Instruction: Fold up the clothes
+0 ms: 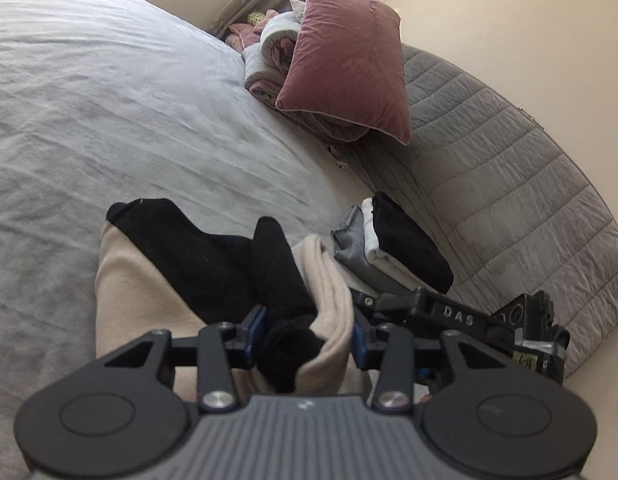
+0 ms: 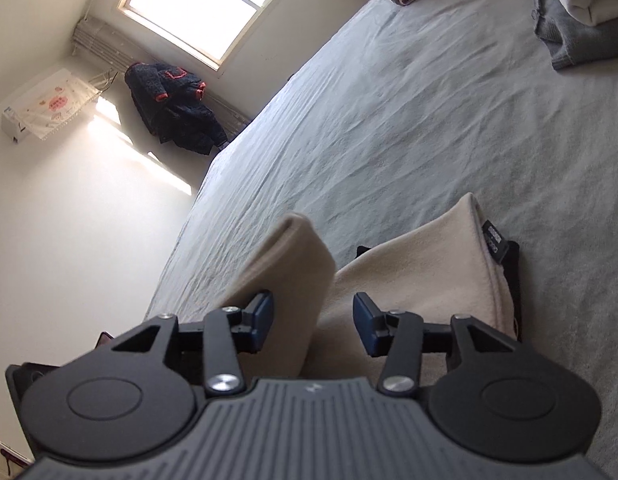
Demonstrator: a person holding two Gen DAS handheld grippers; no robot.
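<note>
A beige garment (image 1: 137, 288) with black parts (image 1: 213, 256) lies partly folded on the grey bed sheet (image 1: 109, 100). My left gripper (image 1: 307, 336) stands over its near end. A bunched fold of black and beige cloth fills the gap between the blue pads (image 1: 255, 332), and I see no clear pinch. In the right wrist view the same beige garment (image 2: 421, 272) shows a dark label (image 2: 493, 240). My right gripper (image 2: 313, 320) is open. A raised beige fold (image 2: 285, 272) rests against its left pad, with a gap to the other pad.
A stack of folded grey, white and black clothes (image 1: 393, 240) sits by the grey quilted headboard (image 1: 509, 184). A pink pillow (image 1: 345, 60) leans on a rolled quilt (image 1: 265, 60). A dark jacket (image 2: 173, 108) hangs under the window (image 2: 213, 4).
</note>
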